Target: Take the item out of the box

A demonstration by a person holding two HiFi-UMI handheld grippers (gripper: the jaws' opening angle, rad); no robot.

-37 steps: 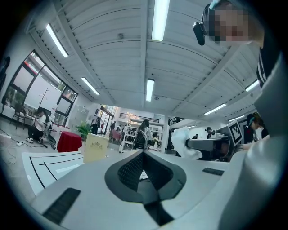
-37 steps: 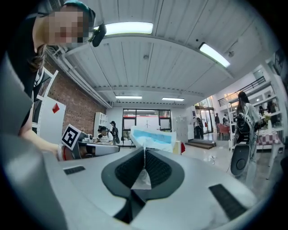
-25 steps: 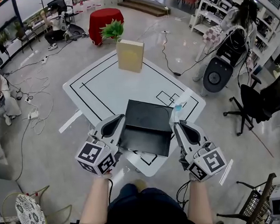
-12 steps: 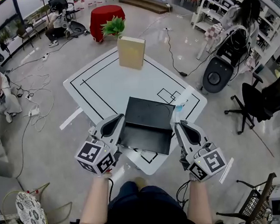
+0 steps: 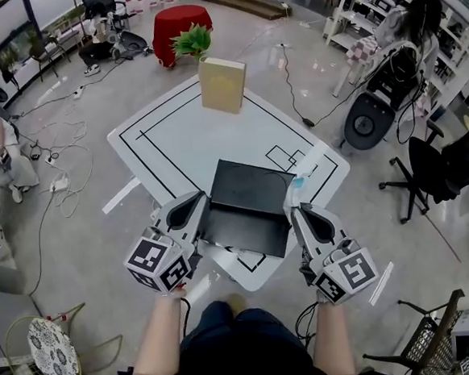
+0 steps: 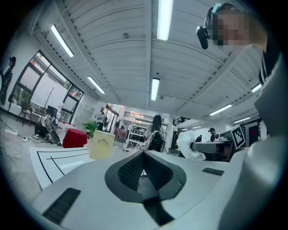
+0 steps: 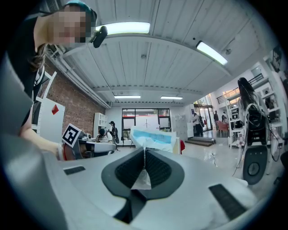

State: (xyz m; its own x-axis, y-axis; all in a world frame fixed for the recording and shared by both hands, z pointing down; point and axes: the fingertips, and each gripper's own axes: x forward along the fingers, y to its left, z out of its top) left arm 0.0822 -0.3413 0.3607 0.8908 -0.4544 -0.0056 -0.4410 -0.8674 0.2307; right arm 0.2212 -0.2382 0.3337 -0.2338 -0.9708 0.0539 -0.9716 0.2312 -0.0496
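A flat black box (image 5: 248,210) lies on the near part of the white table (image 5: 174,139). My left gripper (image 5: 197,203) rests at the box's left edge, tilted upward, jaws shut (image 6: 143,161) with nothing showing between them. My right gripper (image 5: 298,207) sits at the box's right edge, shut on a white and blue packet (image 5: 298,179). That packet (image 7: 150,137) sticks up out of the closed jaws (image 7: 144,164). A beige carton (image 5: 223,85) stands upright at the table's far edge, also seen as the beige carton (image 6: 101,143).
Black lines mark the table top (image 5: 147,161). Past the table are a red-draped round stand (image 5: 179,29) and a green plant (image 5: 191,42). Cables trail on the floor (image 5: 62,156). At the right are office chairs (image 5: 427,167), shelving and a person (image 5: 404,36).
The head view has drifted slightly, so the table sits a little lower and to the right. Both grippers, the packet and the black box keep their places.
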